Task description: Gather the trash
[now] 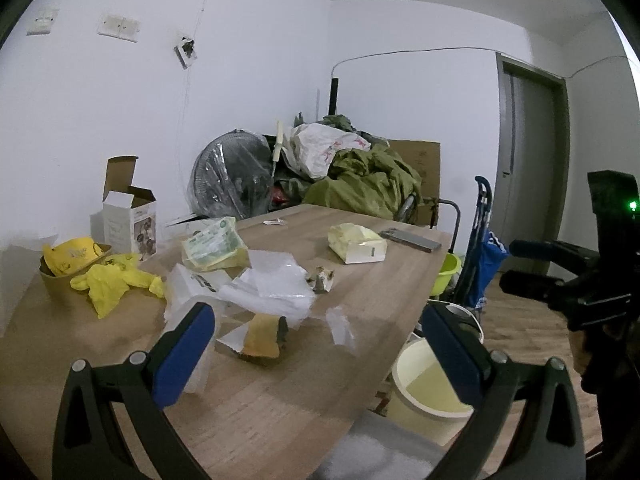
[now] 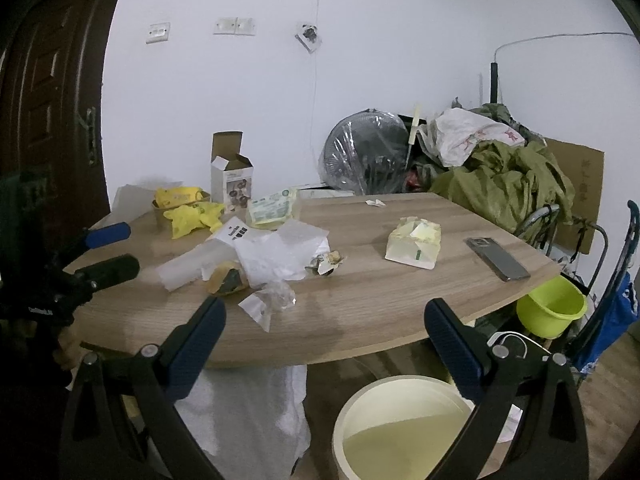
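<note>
Item: litter heap — white plastic wrappers [image 2: 280,252], crumpled foil scrap [image 2: 326,264] — mid-table [image 2: 380,304]. Left gripper [image 1: 316,332] and right gripper [image 2: 324,320]: fingers spread, empty. Step, judged: approach, nothing collected. Next: pinch one wrapper, carry to cream bucket [image 2: 400,432] below the table edge.

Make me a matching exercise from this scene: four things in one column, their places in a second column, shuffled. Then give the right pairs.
Things:
1. phone
2. cream bucket
3. open carton
4. green tub

Places:
A. upright at the table's far left, near the wall
B. on the floor, just below the table's near edge
C. flat on the table, near its right end
D. on the floor beyond the table's right end

Pairs: 1-C, 2-B, 3-A, 4-D
</note>
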`<state>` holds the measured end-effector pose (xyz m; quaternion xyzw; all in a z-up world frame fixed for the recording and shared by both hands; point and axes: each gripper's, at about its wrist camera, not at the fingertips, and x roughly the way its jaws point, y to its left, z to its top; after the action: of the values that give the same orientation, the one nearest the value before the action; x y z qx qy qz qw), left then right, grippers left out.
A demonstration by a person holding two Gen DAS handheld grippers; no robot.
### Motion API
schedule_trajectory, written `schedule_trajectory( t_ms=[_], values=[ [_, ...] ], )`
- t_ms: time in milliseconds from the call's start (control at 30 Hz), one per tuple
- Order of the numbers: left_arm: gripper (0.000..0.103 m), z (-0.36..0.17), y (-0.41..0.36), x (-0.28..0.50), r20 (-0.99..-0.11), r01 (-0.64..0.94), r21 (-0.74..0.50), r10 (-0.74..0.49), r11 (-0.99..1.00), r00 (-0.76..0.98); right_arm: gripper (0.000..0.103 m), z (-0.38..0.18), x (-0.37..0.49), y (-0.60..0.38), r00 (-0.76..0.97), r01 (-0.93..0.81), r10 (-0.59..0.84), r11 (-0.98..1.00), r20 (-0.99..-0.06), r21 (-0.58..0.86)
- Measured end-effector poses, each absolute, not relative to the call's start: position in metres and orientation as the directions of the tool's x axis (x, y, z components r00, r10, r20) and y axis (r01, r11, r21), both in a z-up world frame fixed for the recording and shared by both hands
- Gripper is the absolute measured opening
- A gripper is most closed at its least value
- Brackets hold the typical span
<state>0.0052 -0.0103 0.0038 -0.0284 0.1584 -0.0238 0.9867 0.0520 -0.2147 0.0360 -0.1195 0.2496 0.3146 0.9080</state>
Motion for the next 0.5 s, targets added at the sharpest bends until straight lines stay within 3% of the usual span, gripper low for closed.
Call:
schedule_trajectory(
  t_ms=[500],
  values=[
    [0.103, -0.014, 0.054, 0.023, -0.398, -0.112, -0.112, 0.059, 0.987, 0.915, 0.099, -0.003, 0.105, -0.162, 0.562, -0.704, 0.559, 0.711, -0.610, 0.003]
  ],
)
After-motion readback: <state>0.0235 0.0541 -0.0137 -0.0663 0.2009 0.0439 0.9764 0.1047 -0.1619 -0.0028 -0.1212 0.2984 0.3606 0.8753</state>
